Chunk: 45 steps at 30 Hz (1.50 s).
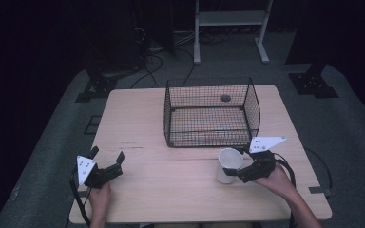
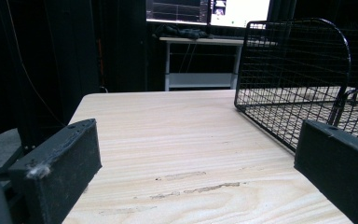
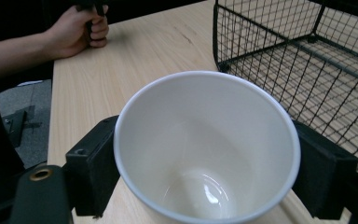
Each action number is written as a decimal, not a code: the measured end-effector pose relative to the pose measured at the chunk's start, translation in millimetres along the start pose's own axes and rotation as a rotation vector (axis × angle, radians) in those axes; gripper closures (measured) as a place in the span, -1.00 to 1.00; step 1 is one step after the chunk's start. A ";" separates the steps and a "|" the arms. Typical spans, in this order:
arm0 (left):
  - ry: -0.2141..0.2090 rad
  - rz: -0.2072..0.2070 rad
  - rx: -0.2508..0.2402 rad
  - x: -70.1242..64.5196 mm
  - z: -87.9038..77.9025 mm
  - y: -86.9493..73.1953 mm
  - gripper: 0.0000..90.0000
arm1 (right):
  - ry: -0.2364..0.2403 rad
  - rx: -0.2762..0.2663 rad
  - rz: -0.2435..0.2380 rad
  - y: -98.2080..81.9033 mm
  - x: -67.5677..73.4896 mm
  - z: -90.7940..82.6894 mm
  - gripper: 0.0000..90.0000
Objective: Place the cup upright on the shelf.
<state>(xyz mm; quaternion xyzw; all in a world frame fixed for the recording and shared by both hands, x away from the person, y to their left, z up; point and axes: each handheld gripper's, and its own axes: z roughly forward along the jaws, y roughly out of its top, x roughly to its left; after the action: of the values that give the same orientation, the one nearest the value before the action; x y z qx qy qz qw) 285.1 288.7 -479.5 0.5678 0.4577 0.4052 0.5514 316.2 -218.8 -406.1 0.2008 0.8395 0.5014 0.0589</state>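
We count one white cup (image 1: pixel 229 165) and one wire basket (image 1: pixel 211 113) on the table (image 1: pixel 142 137). The cup stands just before the basket, and our right gripper (image 1: pixel 235 176) pinches it. Our left gripper (image 1: pixel 106 154) rests with its jaws spread around nothing.

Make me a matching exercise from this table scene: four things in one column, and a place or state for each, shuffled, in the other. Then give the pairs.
Things
1. white cup
2. wire basket
3. left gripper
4. right gripper

Places or states
A. jaws apart with bare tabletop between them
B. stands empty at the far middle of the table
C. upright, clamped at both sides, just in front of the basket
D. jaws pressed on the cup's sides

Pairs: 1-C, 2-B, 3-A, 4-D
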 end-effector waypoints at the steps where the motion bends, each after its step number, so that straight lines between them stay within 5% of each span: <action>1: 0.000 -0.001 0.000 0.0 0.0 0.0 -1.00 | -0.005 -0.002 -0.013 6.8 -1.2 -0.9 -0.58; 20: -0.004 -0.005 0.000 0.3 0.1 0.0 -1.00 | 0.054 -0.033 -0.012 55.5 -22.3 -3.0 -0.58; 45: -0.006 -0.009 -0.002 0.6 0.1 0.1 -1.00 | 0.041 -0.042 -0.036 110.9 -49.2 3.2 -0.58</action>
<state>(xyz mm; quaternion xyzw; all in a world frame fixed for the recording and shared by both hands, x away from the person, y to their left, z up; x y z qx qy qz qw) 285.4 289.3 -479.4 0.5665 0.4583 0.4012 0.5551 392.9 -189.5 -316.8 0.1741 0.8333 0.5219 0.0551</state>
